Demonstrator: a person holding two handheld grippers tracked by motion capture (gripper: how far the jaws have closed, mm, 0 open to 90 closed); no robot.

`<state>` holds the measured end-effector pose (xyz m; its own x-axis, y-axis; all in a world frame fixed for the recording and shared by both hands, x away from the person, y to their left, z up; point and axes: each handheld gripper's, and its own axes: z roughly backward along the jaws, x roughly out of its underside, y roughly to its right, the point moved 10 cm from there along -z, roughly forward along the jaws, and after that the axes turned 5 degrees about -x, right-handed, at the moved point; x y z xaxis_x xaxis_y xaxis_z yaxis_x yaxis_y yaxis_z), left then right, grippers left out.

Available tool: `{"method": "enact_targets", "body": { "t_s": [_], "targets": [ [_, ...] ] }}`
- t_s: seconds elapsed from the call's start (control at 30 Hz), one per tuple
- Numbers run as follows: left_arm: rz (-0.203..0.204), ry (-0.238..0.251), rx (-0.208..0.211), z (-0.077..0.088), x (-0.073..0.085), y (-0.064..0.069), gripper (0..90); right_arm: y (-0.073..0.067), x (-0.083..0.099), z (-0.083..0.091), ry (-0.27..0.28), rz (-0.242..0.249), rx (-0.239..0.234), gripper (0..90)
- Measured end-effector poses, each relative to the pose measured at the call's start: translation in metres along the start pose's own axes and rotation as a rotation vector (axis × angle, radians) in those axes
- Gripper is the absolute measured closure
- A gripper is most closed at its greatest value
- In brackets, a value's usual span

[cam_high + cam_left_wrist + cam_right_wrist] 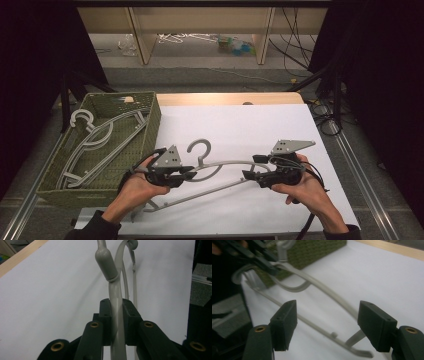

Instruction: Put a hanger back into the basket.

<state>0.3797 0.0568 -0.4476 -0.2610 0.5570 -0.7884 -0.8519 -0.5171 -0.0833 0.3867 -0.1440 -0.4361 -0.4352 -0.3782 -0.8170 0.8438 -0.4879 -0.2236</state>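
A grey plastic hanger lies tilted on the white sheet, its hook pointing away from me. My left gripper is shut on the hanger's shoulder just below the neck. In the left gripper view the pads squeeze the grey bar under the thick neck sleeve. My right gripper hovers at the hanger's right end with its jaws wide apart. In the right gripper view the hanger's arm runs between the open gripper without touching either pad.
A green woven basket stands at the table's left and holds several more grey hangers. The white sheet covers most of a wooden table. Shelving and cables lie beyond the far edge.
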Motion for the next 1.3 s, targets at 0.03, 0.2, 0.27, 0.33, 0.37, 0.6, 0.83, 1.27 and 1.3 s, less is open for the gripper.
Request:
{"method": "enact_targets", "body": {
  "t_s": [0.03,0.2,0.27,0.33,0.37,0.6,0.83,1.27,1.3],
  "targets": [
    [0.007,-0.002,-0.006,0.003,0.0,-0.004,79.6,-0.003,-0.001,0.001,0.016,-0.007,-0.022,33.3],
    [0.084,0.036,-0.034,0.017,-0.005,-0.015,79.5,-0.011,-0.002,0.004,0.04,-0.004,-0.035,31.8],
    [0.11,0.048,-0.049,0.024,-0.007,-0.019,79.5,-0.016,0.001,0.005,0.042,0.007,-0.026,31.4],
    [0.13,0.056,-0.051,0.031,-0.007,-0.022,79.4,-0.022,0.006,0.004,0.046,0.01,-0.044,31.4],
    [0.135,0.056,-0.058,0.035,-0.007,-0.024,79.5,-0.022,0.008,0.006,0.044,0.023,-0.021,31.3],
    [0.171,0.081,-0.069,0.054,-0.013,-0.033,79.3,-0.026,0.024,0.004,0.028,0.04,-0.001,30.6],
    [0.143,0.078,-0.119,0.078,-0.018,-0.046,79.1,-0.026,0.033,0.002,0.009,0.027,0.003,30.7],
    [0.117,0.061,-0.234,0.13,-0.021,-0.091,79.2,-0.026,0.041,0.001,-0.002,0.014,-0.005,30.6],
    [0.144,0.076,-0.249,0.133,-0.021,-0.095,79.2,-0.025,0.041,0.001,-0.003,0.017,0.0,30.6]
  ]
}}
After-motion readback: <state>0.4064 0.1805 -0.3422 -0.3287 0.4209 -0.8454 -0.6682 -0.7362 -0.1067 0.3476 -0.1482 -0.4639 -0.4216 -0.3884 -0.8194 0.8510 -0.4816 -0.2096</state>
